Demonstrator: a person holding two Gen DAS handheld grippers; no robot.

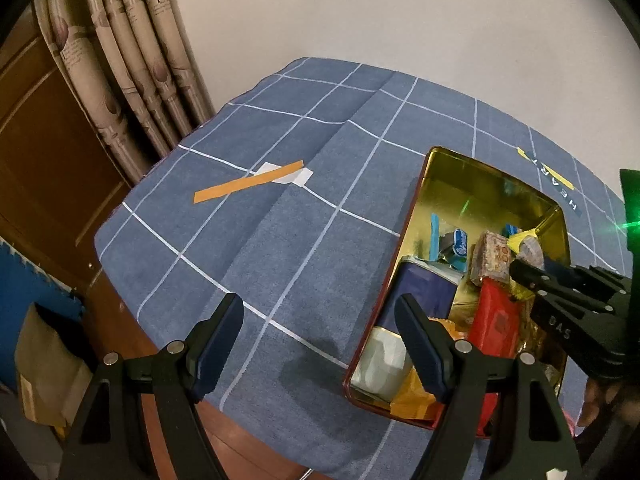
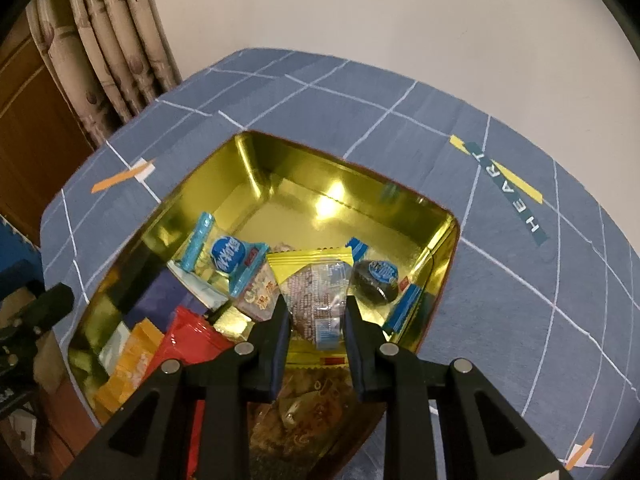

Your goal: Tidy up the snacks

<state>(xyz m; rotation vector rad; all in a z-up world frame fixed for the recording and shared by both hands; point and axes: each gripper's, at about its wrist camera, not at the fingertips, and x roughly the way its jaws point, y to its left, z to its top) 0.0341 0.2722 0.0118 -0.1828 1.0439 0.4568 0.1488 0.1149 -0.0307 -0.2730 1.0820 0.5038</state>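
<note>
A: Since the blue checked tablecloth [image 1: 280, 200] fills most of both views, start there. One cloth, one table, one curtain [image 1: 120, 72] behind.

B: Then one gold-lined tin [image 2: 256, 168], open, sitting on the cloth. Snack count inside?

A: Roughly: two blue-wrapped round snacks [image 2: 228, 260], one on each side of the held pack, one red packet [image 2: 188, 340], one orange packet [image 2: 128, 368], one navy box [image 1: 420, 292], one white pack [image 1: 380, 364]. More underneath, can't tell how many.

B: Grippers?

A: Two. Right gripper [image 2: 314, 320] is over the tin, jaws clamped on one yellow-edged clear snack pack [image 2: 316, 292], pack hanging just above the others. Left gripper [image 1: 320, 344] hovers over the tin's near left rim, jaws wide apart, nothing between them.

B: Small stuff?

A: One orange-and-white tape mark [image 1: 252, 182] on the cloth left of the tin, one "HEART" label [image 2: 508, 188] on the right.
</note>
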